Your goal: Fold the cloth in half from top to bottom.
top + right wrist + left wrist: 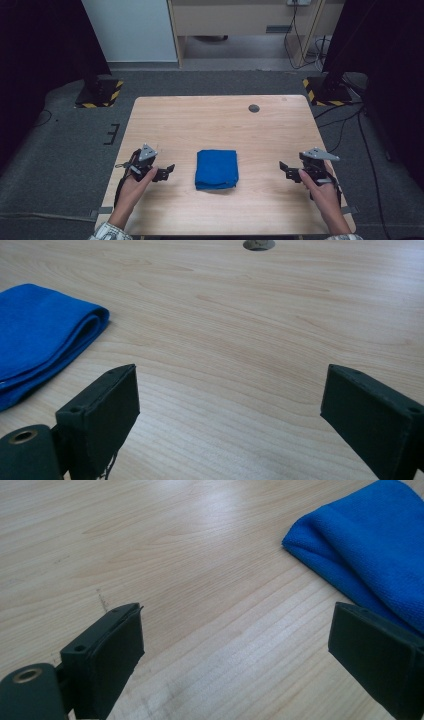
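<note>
High view: folded blue cloth [216, 169] lying flat near the middle of the wooden table [220, 120], a little toward the near edge. Left gripper [167, 171] at nine o'clock from the cloth, held in the person's left hand [134, 184], jaws apart, empty. Right gripper [284, 170] at three o'clock from the cloth, well apart from it, held in the right hand [320, 187], jaws apart, empty. Small dark round hole [254, 108] at one o'clock from the cloth, near the far edge

Left gripper view: jaws wide apart over bare wood, cloth [370, 550] at two o'clock, folded edge facing the jaws

Right gripper view: jaws wide apart, nothing between, cloth [40, 335] at ten o'clock, hole [258, 244] at twelve o'clock
</note>
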A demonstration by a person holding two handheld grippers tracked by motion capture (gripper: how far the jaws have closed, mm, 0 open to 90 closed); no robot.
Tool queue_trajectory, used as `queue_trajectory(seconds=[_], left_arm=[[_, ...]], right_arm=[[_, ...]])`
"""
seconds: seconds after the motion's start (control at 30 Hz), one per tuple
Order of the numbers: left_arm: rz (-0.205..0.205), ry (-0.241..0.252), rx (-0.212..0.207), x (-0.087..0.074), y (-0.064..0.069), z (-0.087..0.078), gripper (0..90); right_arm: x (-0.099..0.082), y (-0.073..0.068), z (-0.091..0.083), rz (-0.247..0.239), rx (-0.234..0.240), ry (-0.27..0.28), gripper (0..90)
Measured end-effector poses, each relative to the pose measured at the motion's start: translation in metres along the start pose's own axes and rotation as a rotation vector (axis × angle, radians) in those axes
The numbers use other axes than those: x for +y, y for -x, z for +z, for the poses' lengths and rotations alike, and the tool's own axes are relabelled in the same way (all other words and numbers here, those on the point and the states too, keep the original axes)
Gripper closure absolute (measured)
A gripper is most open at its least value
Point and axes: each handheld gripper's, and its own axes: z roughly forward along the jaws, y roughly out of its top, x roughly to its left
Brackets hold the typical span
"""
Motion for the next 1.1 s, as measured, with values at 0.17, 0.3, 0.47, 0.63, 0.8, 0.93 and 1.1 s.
queue_trajectory(seconds=[0.17,0.3,0.47,0.63,0.8,0.93,1.1], left_arm=[[0.002,-0.008,-0.004,0.01,-0.006,0.007,6.7],[0.008,-0.029,-0.002,0.018,-0.012,0.015,6.5],[0.023,-0.056,0.001,0.026,-0.015,0.025,6.1],[0.027,-0.084,0.011,0.031,-0.019,0.037,5.6],[0.016,-0.112,0.019,0.033,-0.026,0.051,5.3],[0.001,-0.131,0.034,0.033,-0.033,0.06,5.3],[-0.009,-0.139,0.047,0.034,-0.035,0.07,5.3]], right_arm=[[0.005,0.012,0.012,0.021,-0.014,-0.013,9.4],[0.01,0.024,0.022,0.047,-0.032,-0.026,10.1],[0.018,0.031,0.034,0.058,-0.048,-0.039,10.4],[0.027,0.029,0.052,0.039,-0.047,-0.069,10.4],[0.032,0.025,0.071,0.031,-0.043,-0.123,10.4],[0.035,0.023,0.086,0.022,-0.048,-0.157,10.3],[0.038,0.023,0.101,0.046,-0.05,-0.172,10.3]])
